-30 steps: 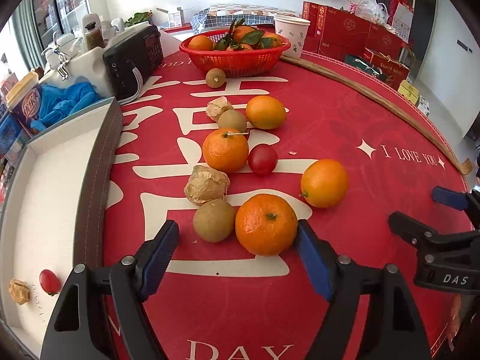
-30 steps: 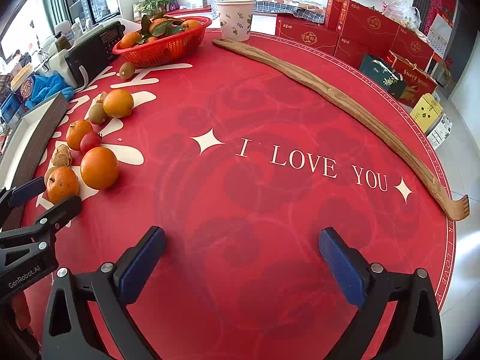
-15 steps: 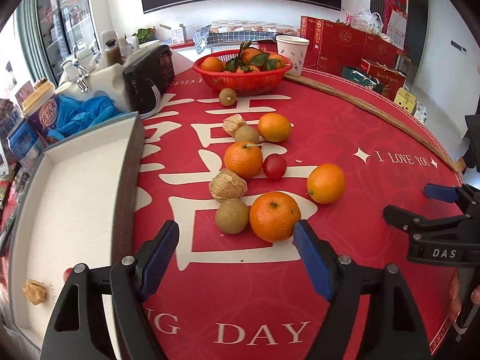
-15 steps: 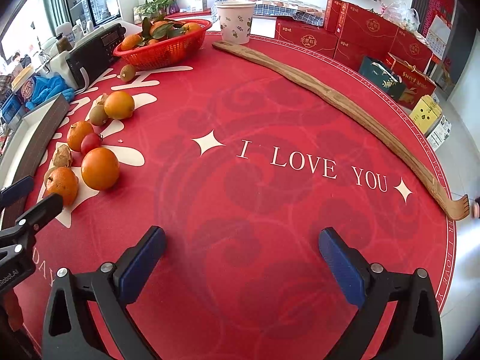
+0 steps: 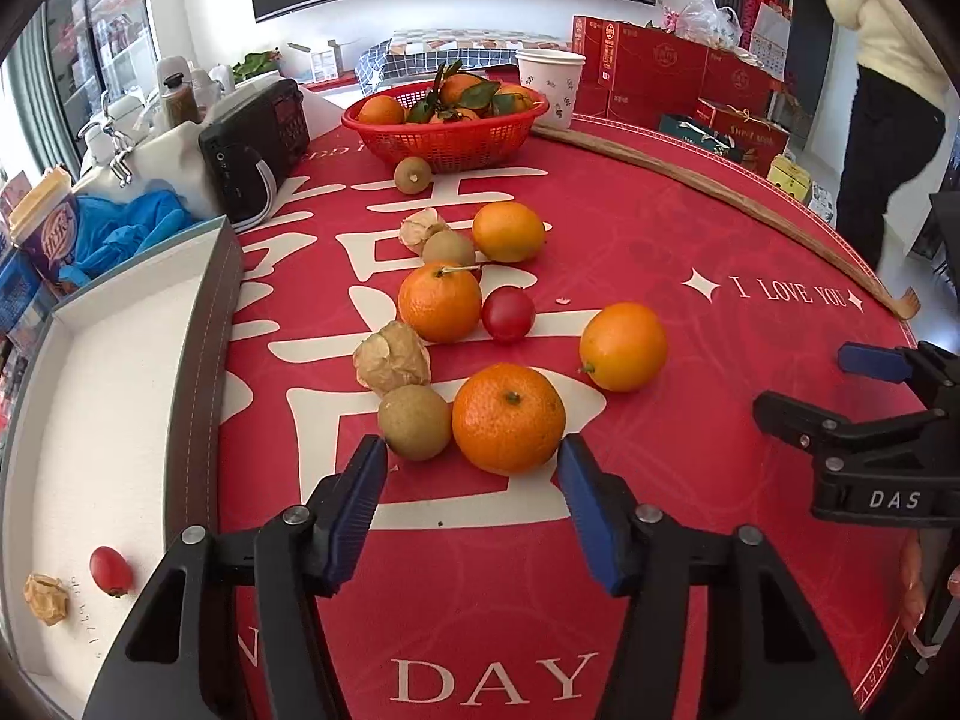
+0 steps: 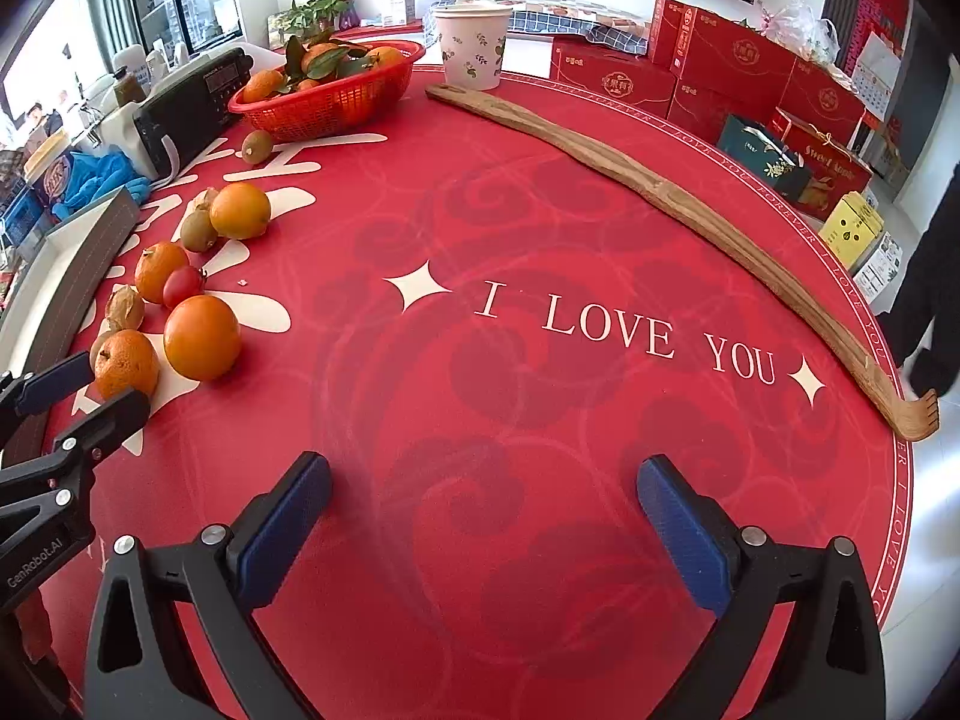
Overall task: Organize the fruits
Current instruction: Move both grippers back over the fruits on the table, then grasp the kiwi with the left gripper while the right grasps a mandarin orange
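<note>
Loose fruit lies on the red tablecloth: a tangerine (image 5: pixel 509 417) and a brown kiwi (image 5: pixel 414 422) just ahead of my open, empty left gripper (image 5: pixel 471 507). Behind them lie a husked fruit (image 5: pixel 391 358), an orange (image 5: pixel 623 345), a cherry tomato (image 5: pixel 507 314) and more oranges and kiwis. The white tray (image 5: pixel 114 360) at left holds a cherry tomato (image 5: pixel 110 570) and a husked fruit (image 5: pixel 45 598). My right gripper (image 6: pixel 483 519) is open and empty over bare cloth, right of the fruit (image 6: pixel 201 336).
A red basket (image 5: pixel 447 135) of oranges stands at the back, with a paper cup (image 5: pixel 549 87) beside it. A long wooden back scratcher (image 6: pixel 690 210) lies along the right edge. A black radio (image 5: pixel 255 147) and clutter sit at back left. A person (image 5: pixel 888 96) stands at far right.
My left gripper drew back from the tangerine and kiwi, then came close to them again, still open. The right gripper has barely moved.
</note>
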